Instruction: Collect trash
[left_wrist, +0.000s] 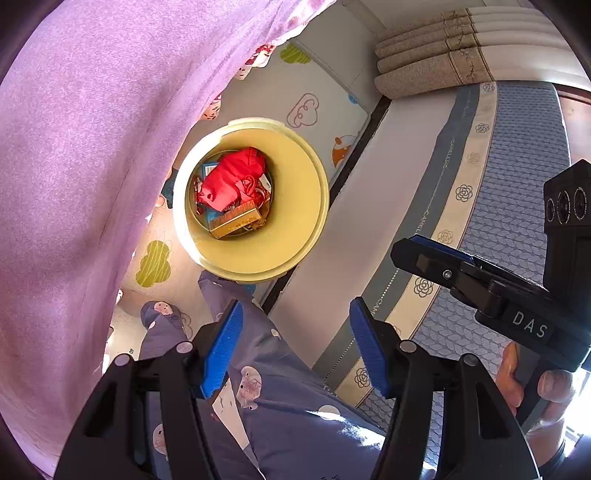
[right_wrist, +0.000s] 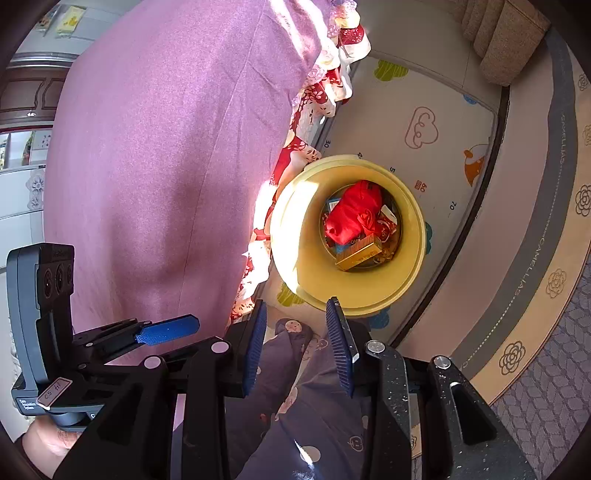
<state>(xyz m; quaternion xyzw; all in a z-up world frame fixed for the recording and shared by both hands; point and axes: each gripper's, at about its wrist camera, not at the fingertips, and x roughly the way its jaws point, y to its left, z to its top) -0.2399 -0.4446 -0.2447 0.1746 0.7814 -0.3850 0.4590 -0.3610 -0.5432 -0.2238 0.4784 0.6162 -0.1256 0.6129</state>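
- A pink bedspread hangs down on the left, above the patterned floor mat.
- The yellow bin stands on the mat, between the bedspread and the bed base at right.
- At the bin's bottom lie a red bag, a gold box touching it, and bits of blue packaging.
- The left hand-held gripper hangs above the person's trouser leg, jaws apart, nothing between them.
- The right hand-held gripper hangs just short of the bin's near rim, jaws parted more narrowly, holding nothing.
- A blue mattress fills the right side.
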